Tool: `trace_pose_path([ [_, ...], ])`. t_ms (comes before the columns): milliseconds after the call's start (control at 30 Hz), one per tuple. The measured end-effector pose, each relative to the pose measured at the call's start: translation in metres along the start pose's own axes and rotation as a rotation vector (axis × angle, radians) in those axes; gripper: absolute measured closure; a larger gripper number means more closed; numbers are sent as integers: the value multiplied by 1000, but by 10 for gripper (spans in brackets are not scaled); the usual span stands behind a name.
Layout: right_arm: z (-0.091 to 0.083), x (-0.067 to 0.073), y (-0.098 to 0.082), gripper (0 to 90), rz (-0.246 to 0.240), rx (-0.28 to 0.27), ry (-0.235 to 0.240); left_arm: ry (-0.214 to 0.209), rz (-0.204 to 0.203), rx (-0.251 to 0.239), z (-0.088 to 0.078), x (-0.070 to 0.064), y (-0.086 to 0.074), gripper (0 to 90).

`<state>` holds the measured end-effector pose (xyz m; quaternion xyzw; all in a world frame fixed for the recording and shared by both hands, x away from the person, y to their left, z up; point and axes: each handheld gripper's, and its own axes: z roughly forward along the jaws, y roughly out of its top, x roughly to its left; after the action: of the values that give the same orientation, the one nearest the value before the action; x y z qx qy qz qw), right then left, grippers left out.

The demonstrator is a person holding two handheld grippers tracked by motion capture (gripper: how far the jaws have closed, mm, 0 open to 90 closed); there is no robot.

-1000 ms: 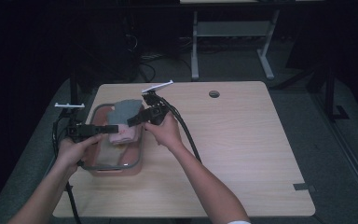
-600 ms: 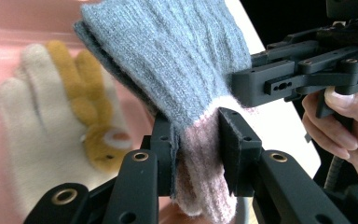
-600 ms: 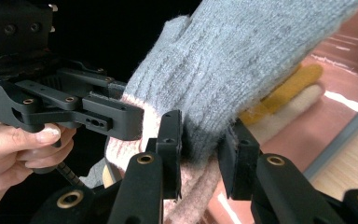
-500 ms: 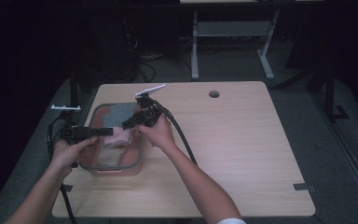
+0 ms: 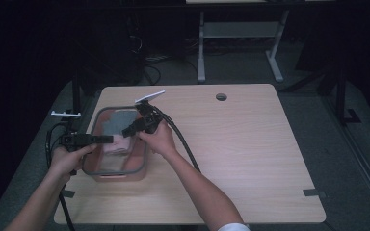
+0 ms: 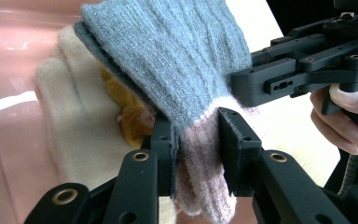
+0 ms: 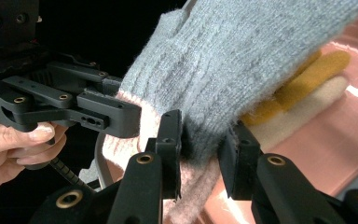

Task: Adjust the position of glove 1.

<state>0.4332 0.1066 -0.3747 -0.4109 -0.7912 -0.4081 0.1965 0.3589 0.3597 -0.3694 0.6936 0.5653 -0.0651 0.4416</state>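
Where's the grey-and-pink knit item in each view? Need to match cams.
High view: grey-and-pink knit item inside the pink bin at table left, between both grippers.
Left gripper view: centre, the left gripper shut on its pink end.
Right gripper view: upper centre to right, the right gripper shut on it.
Shared landmark: the mustard and cream knits lying under it.

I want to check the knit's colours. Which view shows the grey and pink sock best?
The left gripper view: the grey and pink sock shows its ribbing and pink cuff up close. The right gripper view shows it angled; the high view shows it small inside the pink bin.
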Motion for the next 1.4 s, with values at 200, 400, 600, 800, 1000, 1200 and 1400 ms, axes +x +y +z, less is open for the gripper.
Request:
trace_pose_path([
  [200, 5, -1, -1, 704, 9, 15, 4, 5, -1, 8, -1, 4, -3, 692],
  [400, 7, -1, -1, 694, 10, 29, 0, 8, -10, 18, 1, 7, -6, 692],
  [600, 3, -5, -1, 714, 6, 35, -38, 76, -28, 36, 0, 16, -12, 693],
  [800, -1, -8, -2, 707, 17, 23, -42, 117, -29, 92, 7, 20, -16, 685],
  [1000, -5, -8, -4, 702, 7, 19, -43, 156, -7, 106, 7, 19, -14, 610],
  [1200, -12, -11, -6, 702, 10, 3, -45, 164, -8, 91, 2, 19, -10, 510],
  [1400, -19, -12, -8, 699, 16, 3, -49, 180, 23, 68, -3, 12, -4, 447],
])
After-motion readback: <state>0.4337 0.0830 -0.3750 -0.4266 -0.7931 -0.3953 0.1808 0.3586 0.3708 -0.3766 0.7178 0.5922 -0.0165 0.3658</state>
